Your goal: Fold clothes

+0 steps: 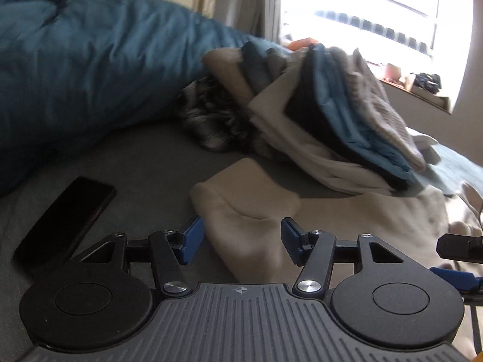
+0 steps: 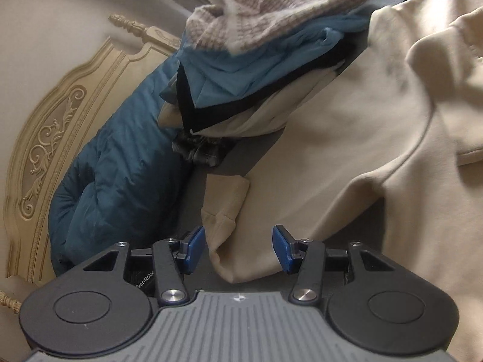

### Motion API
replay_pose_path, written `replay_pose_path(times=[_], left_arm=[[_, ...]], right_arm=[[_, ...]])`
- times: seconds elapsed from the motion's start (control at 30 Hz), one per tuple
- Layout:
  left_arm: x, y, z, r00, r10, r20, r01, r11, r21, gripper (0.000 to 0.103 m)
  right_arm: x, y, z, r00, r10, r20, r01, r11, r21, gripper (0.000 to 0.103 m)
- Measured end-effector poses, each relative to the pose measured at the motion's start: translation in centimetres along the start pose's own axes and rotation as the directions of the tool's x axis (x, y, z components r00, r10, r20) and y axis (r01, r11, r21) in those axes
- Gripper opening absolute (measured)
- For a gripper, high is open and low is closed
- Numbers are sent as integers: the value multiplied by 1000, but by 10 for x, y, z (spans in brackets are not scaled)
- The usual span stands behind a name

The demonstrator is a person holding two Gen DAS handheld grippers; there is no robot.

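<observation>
A cream sweatshirt lies spread on the grey bed sheet. Its sleeve with the ribbed cuff lies between and just ahead of the blue pads of my left gripper, which is open. In the right wrist view the same sleeve end lies between the pads of my right gripper, also open. Neither gripper holds cloth. The right gripper's tip shows at the right edge of the left wrist view.
A stack of folded clothes, topped by a knit sweater, leans behind the sleeve, with a striped garment beside it. A teal duvet fills the left. A black phone lies left of the left gripper. The carved headboard stands behind.
</observation>
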State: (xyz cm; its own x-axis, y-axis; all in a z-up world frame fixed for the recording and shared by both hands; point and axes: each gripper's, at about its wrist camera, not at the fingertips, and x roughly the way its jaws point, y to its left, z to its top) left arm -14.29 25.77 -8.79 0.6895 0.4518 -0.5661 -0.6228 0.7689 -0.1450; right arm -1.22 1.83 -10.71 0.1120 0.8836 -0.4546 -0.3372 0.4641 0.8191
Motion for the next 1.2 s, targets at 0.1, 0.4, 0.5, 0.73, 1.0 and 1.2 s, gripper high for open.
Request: replay_pose_path(times=[0.1, 0.4, 0.5, 0.73, 1.0, 1.2], left_arm=[[10, 10, -2, 1000, -9, -20, 9, 1000, -23, 56], [37, 38, -9, 996, -49, -78, 43, 996, -81, 56], [42, 41, -10, 995, -60, -85, 53, 995, -87, 56], [41, 39, -11, 994, -79, -75, 74, 995, -73, 56], [41, 36, -12, 993, -101, -64, 97, 994, -58, 56], [29, 14, -2, 985, -168, -26, 168, 985, -29, 56]], right_arm=[[33, 2, 6, 999, 12, -33, -10, 999, 52, 52], [113, -2, 15, 995, -4, -100, 17, 992, 123, 52], [129, 1, 18, 995, -6, -98, 16, 994, 109, 52], [153, 10, 16, 997, -12, -81, 15, 999, 37, 48], [147, 10, 17, 999, 17, -30, -16, 1000, 26, 9], [107, 18, 26, 997, 24, 73, -22, 999, -32, 9]])
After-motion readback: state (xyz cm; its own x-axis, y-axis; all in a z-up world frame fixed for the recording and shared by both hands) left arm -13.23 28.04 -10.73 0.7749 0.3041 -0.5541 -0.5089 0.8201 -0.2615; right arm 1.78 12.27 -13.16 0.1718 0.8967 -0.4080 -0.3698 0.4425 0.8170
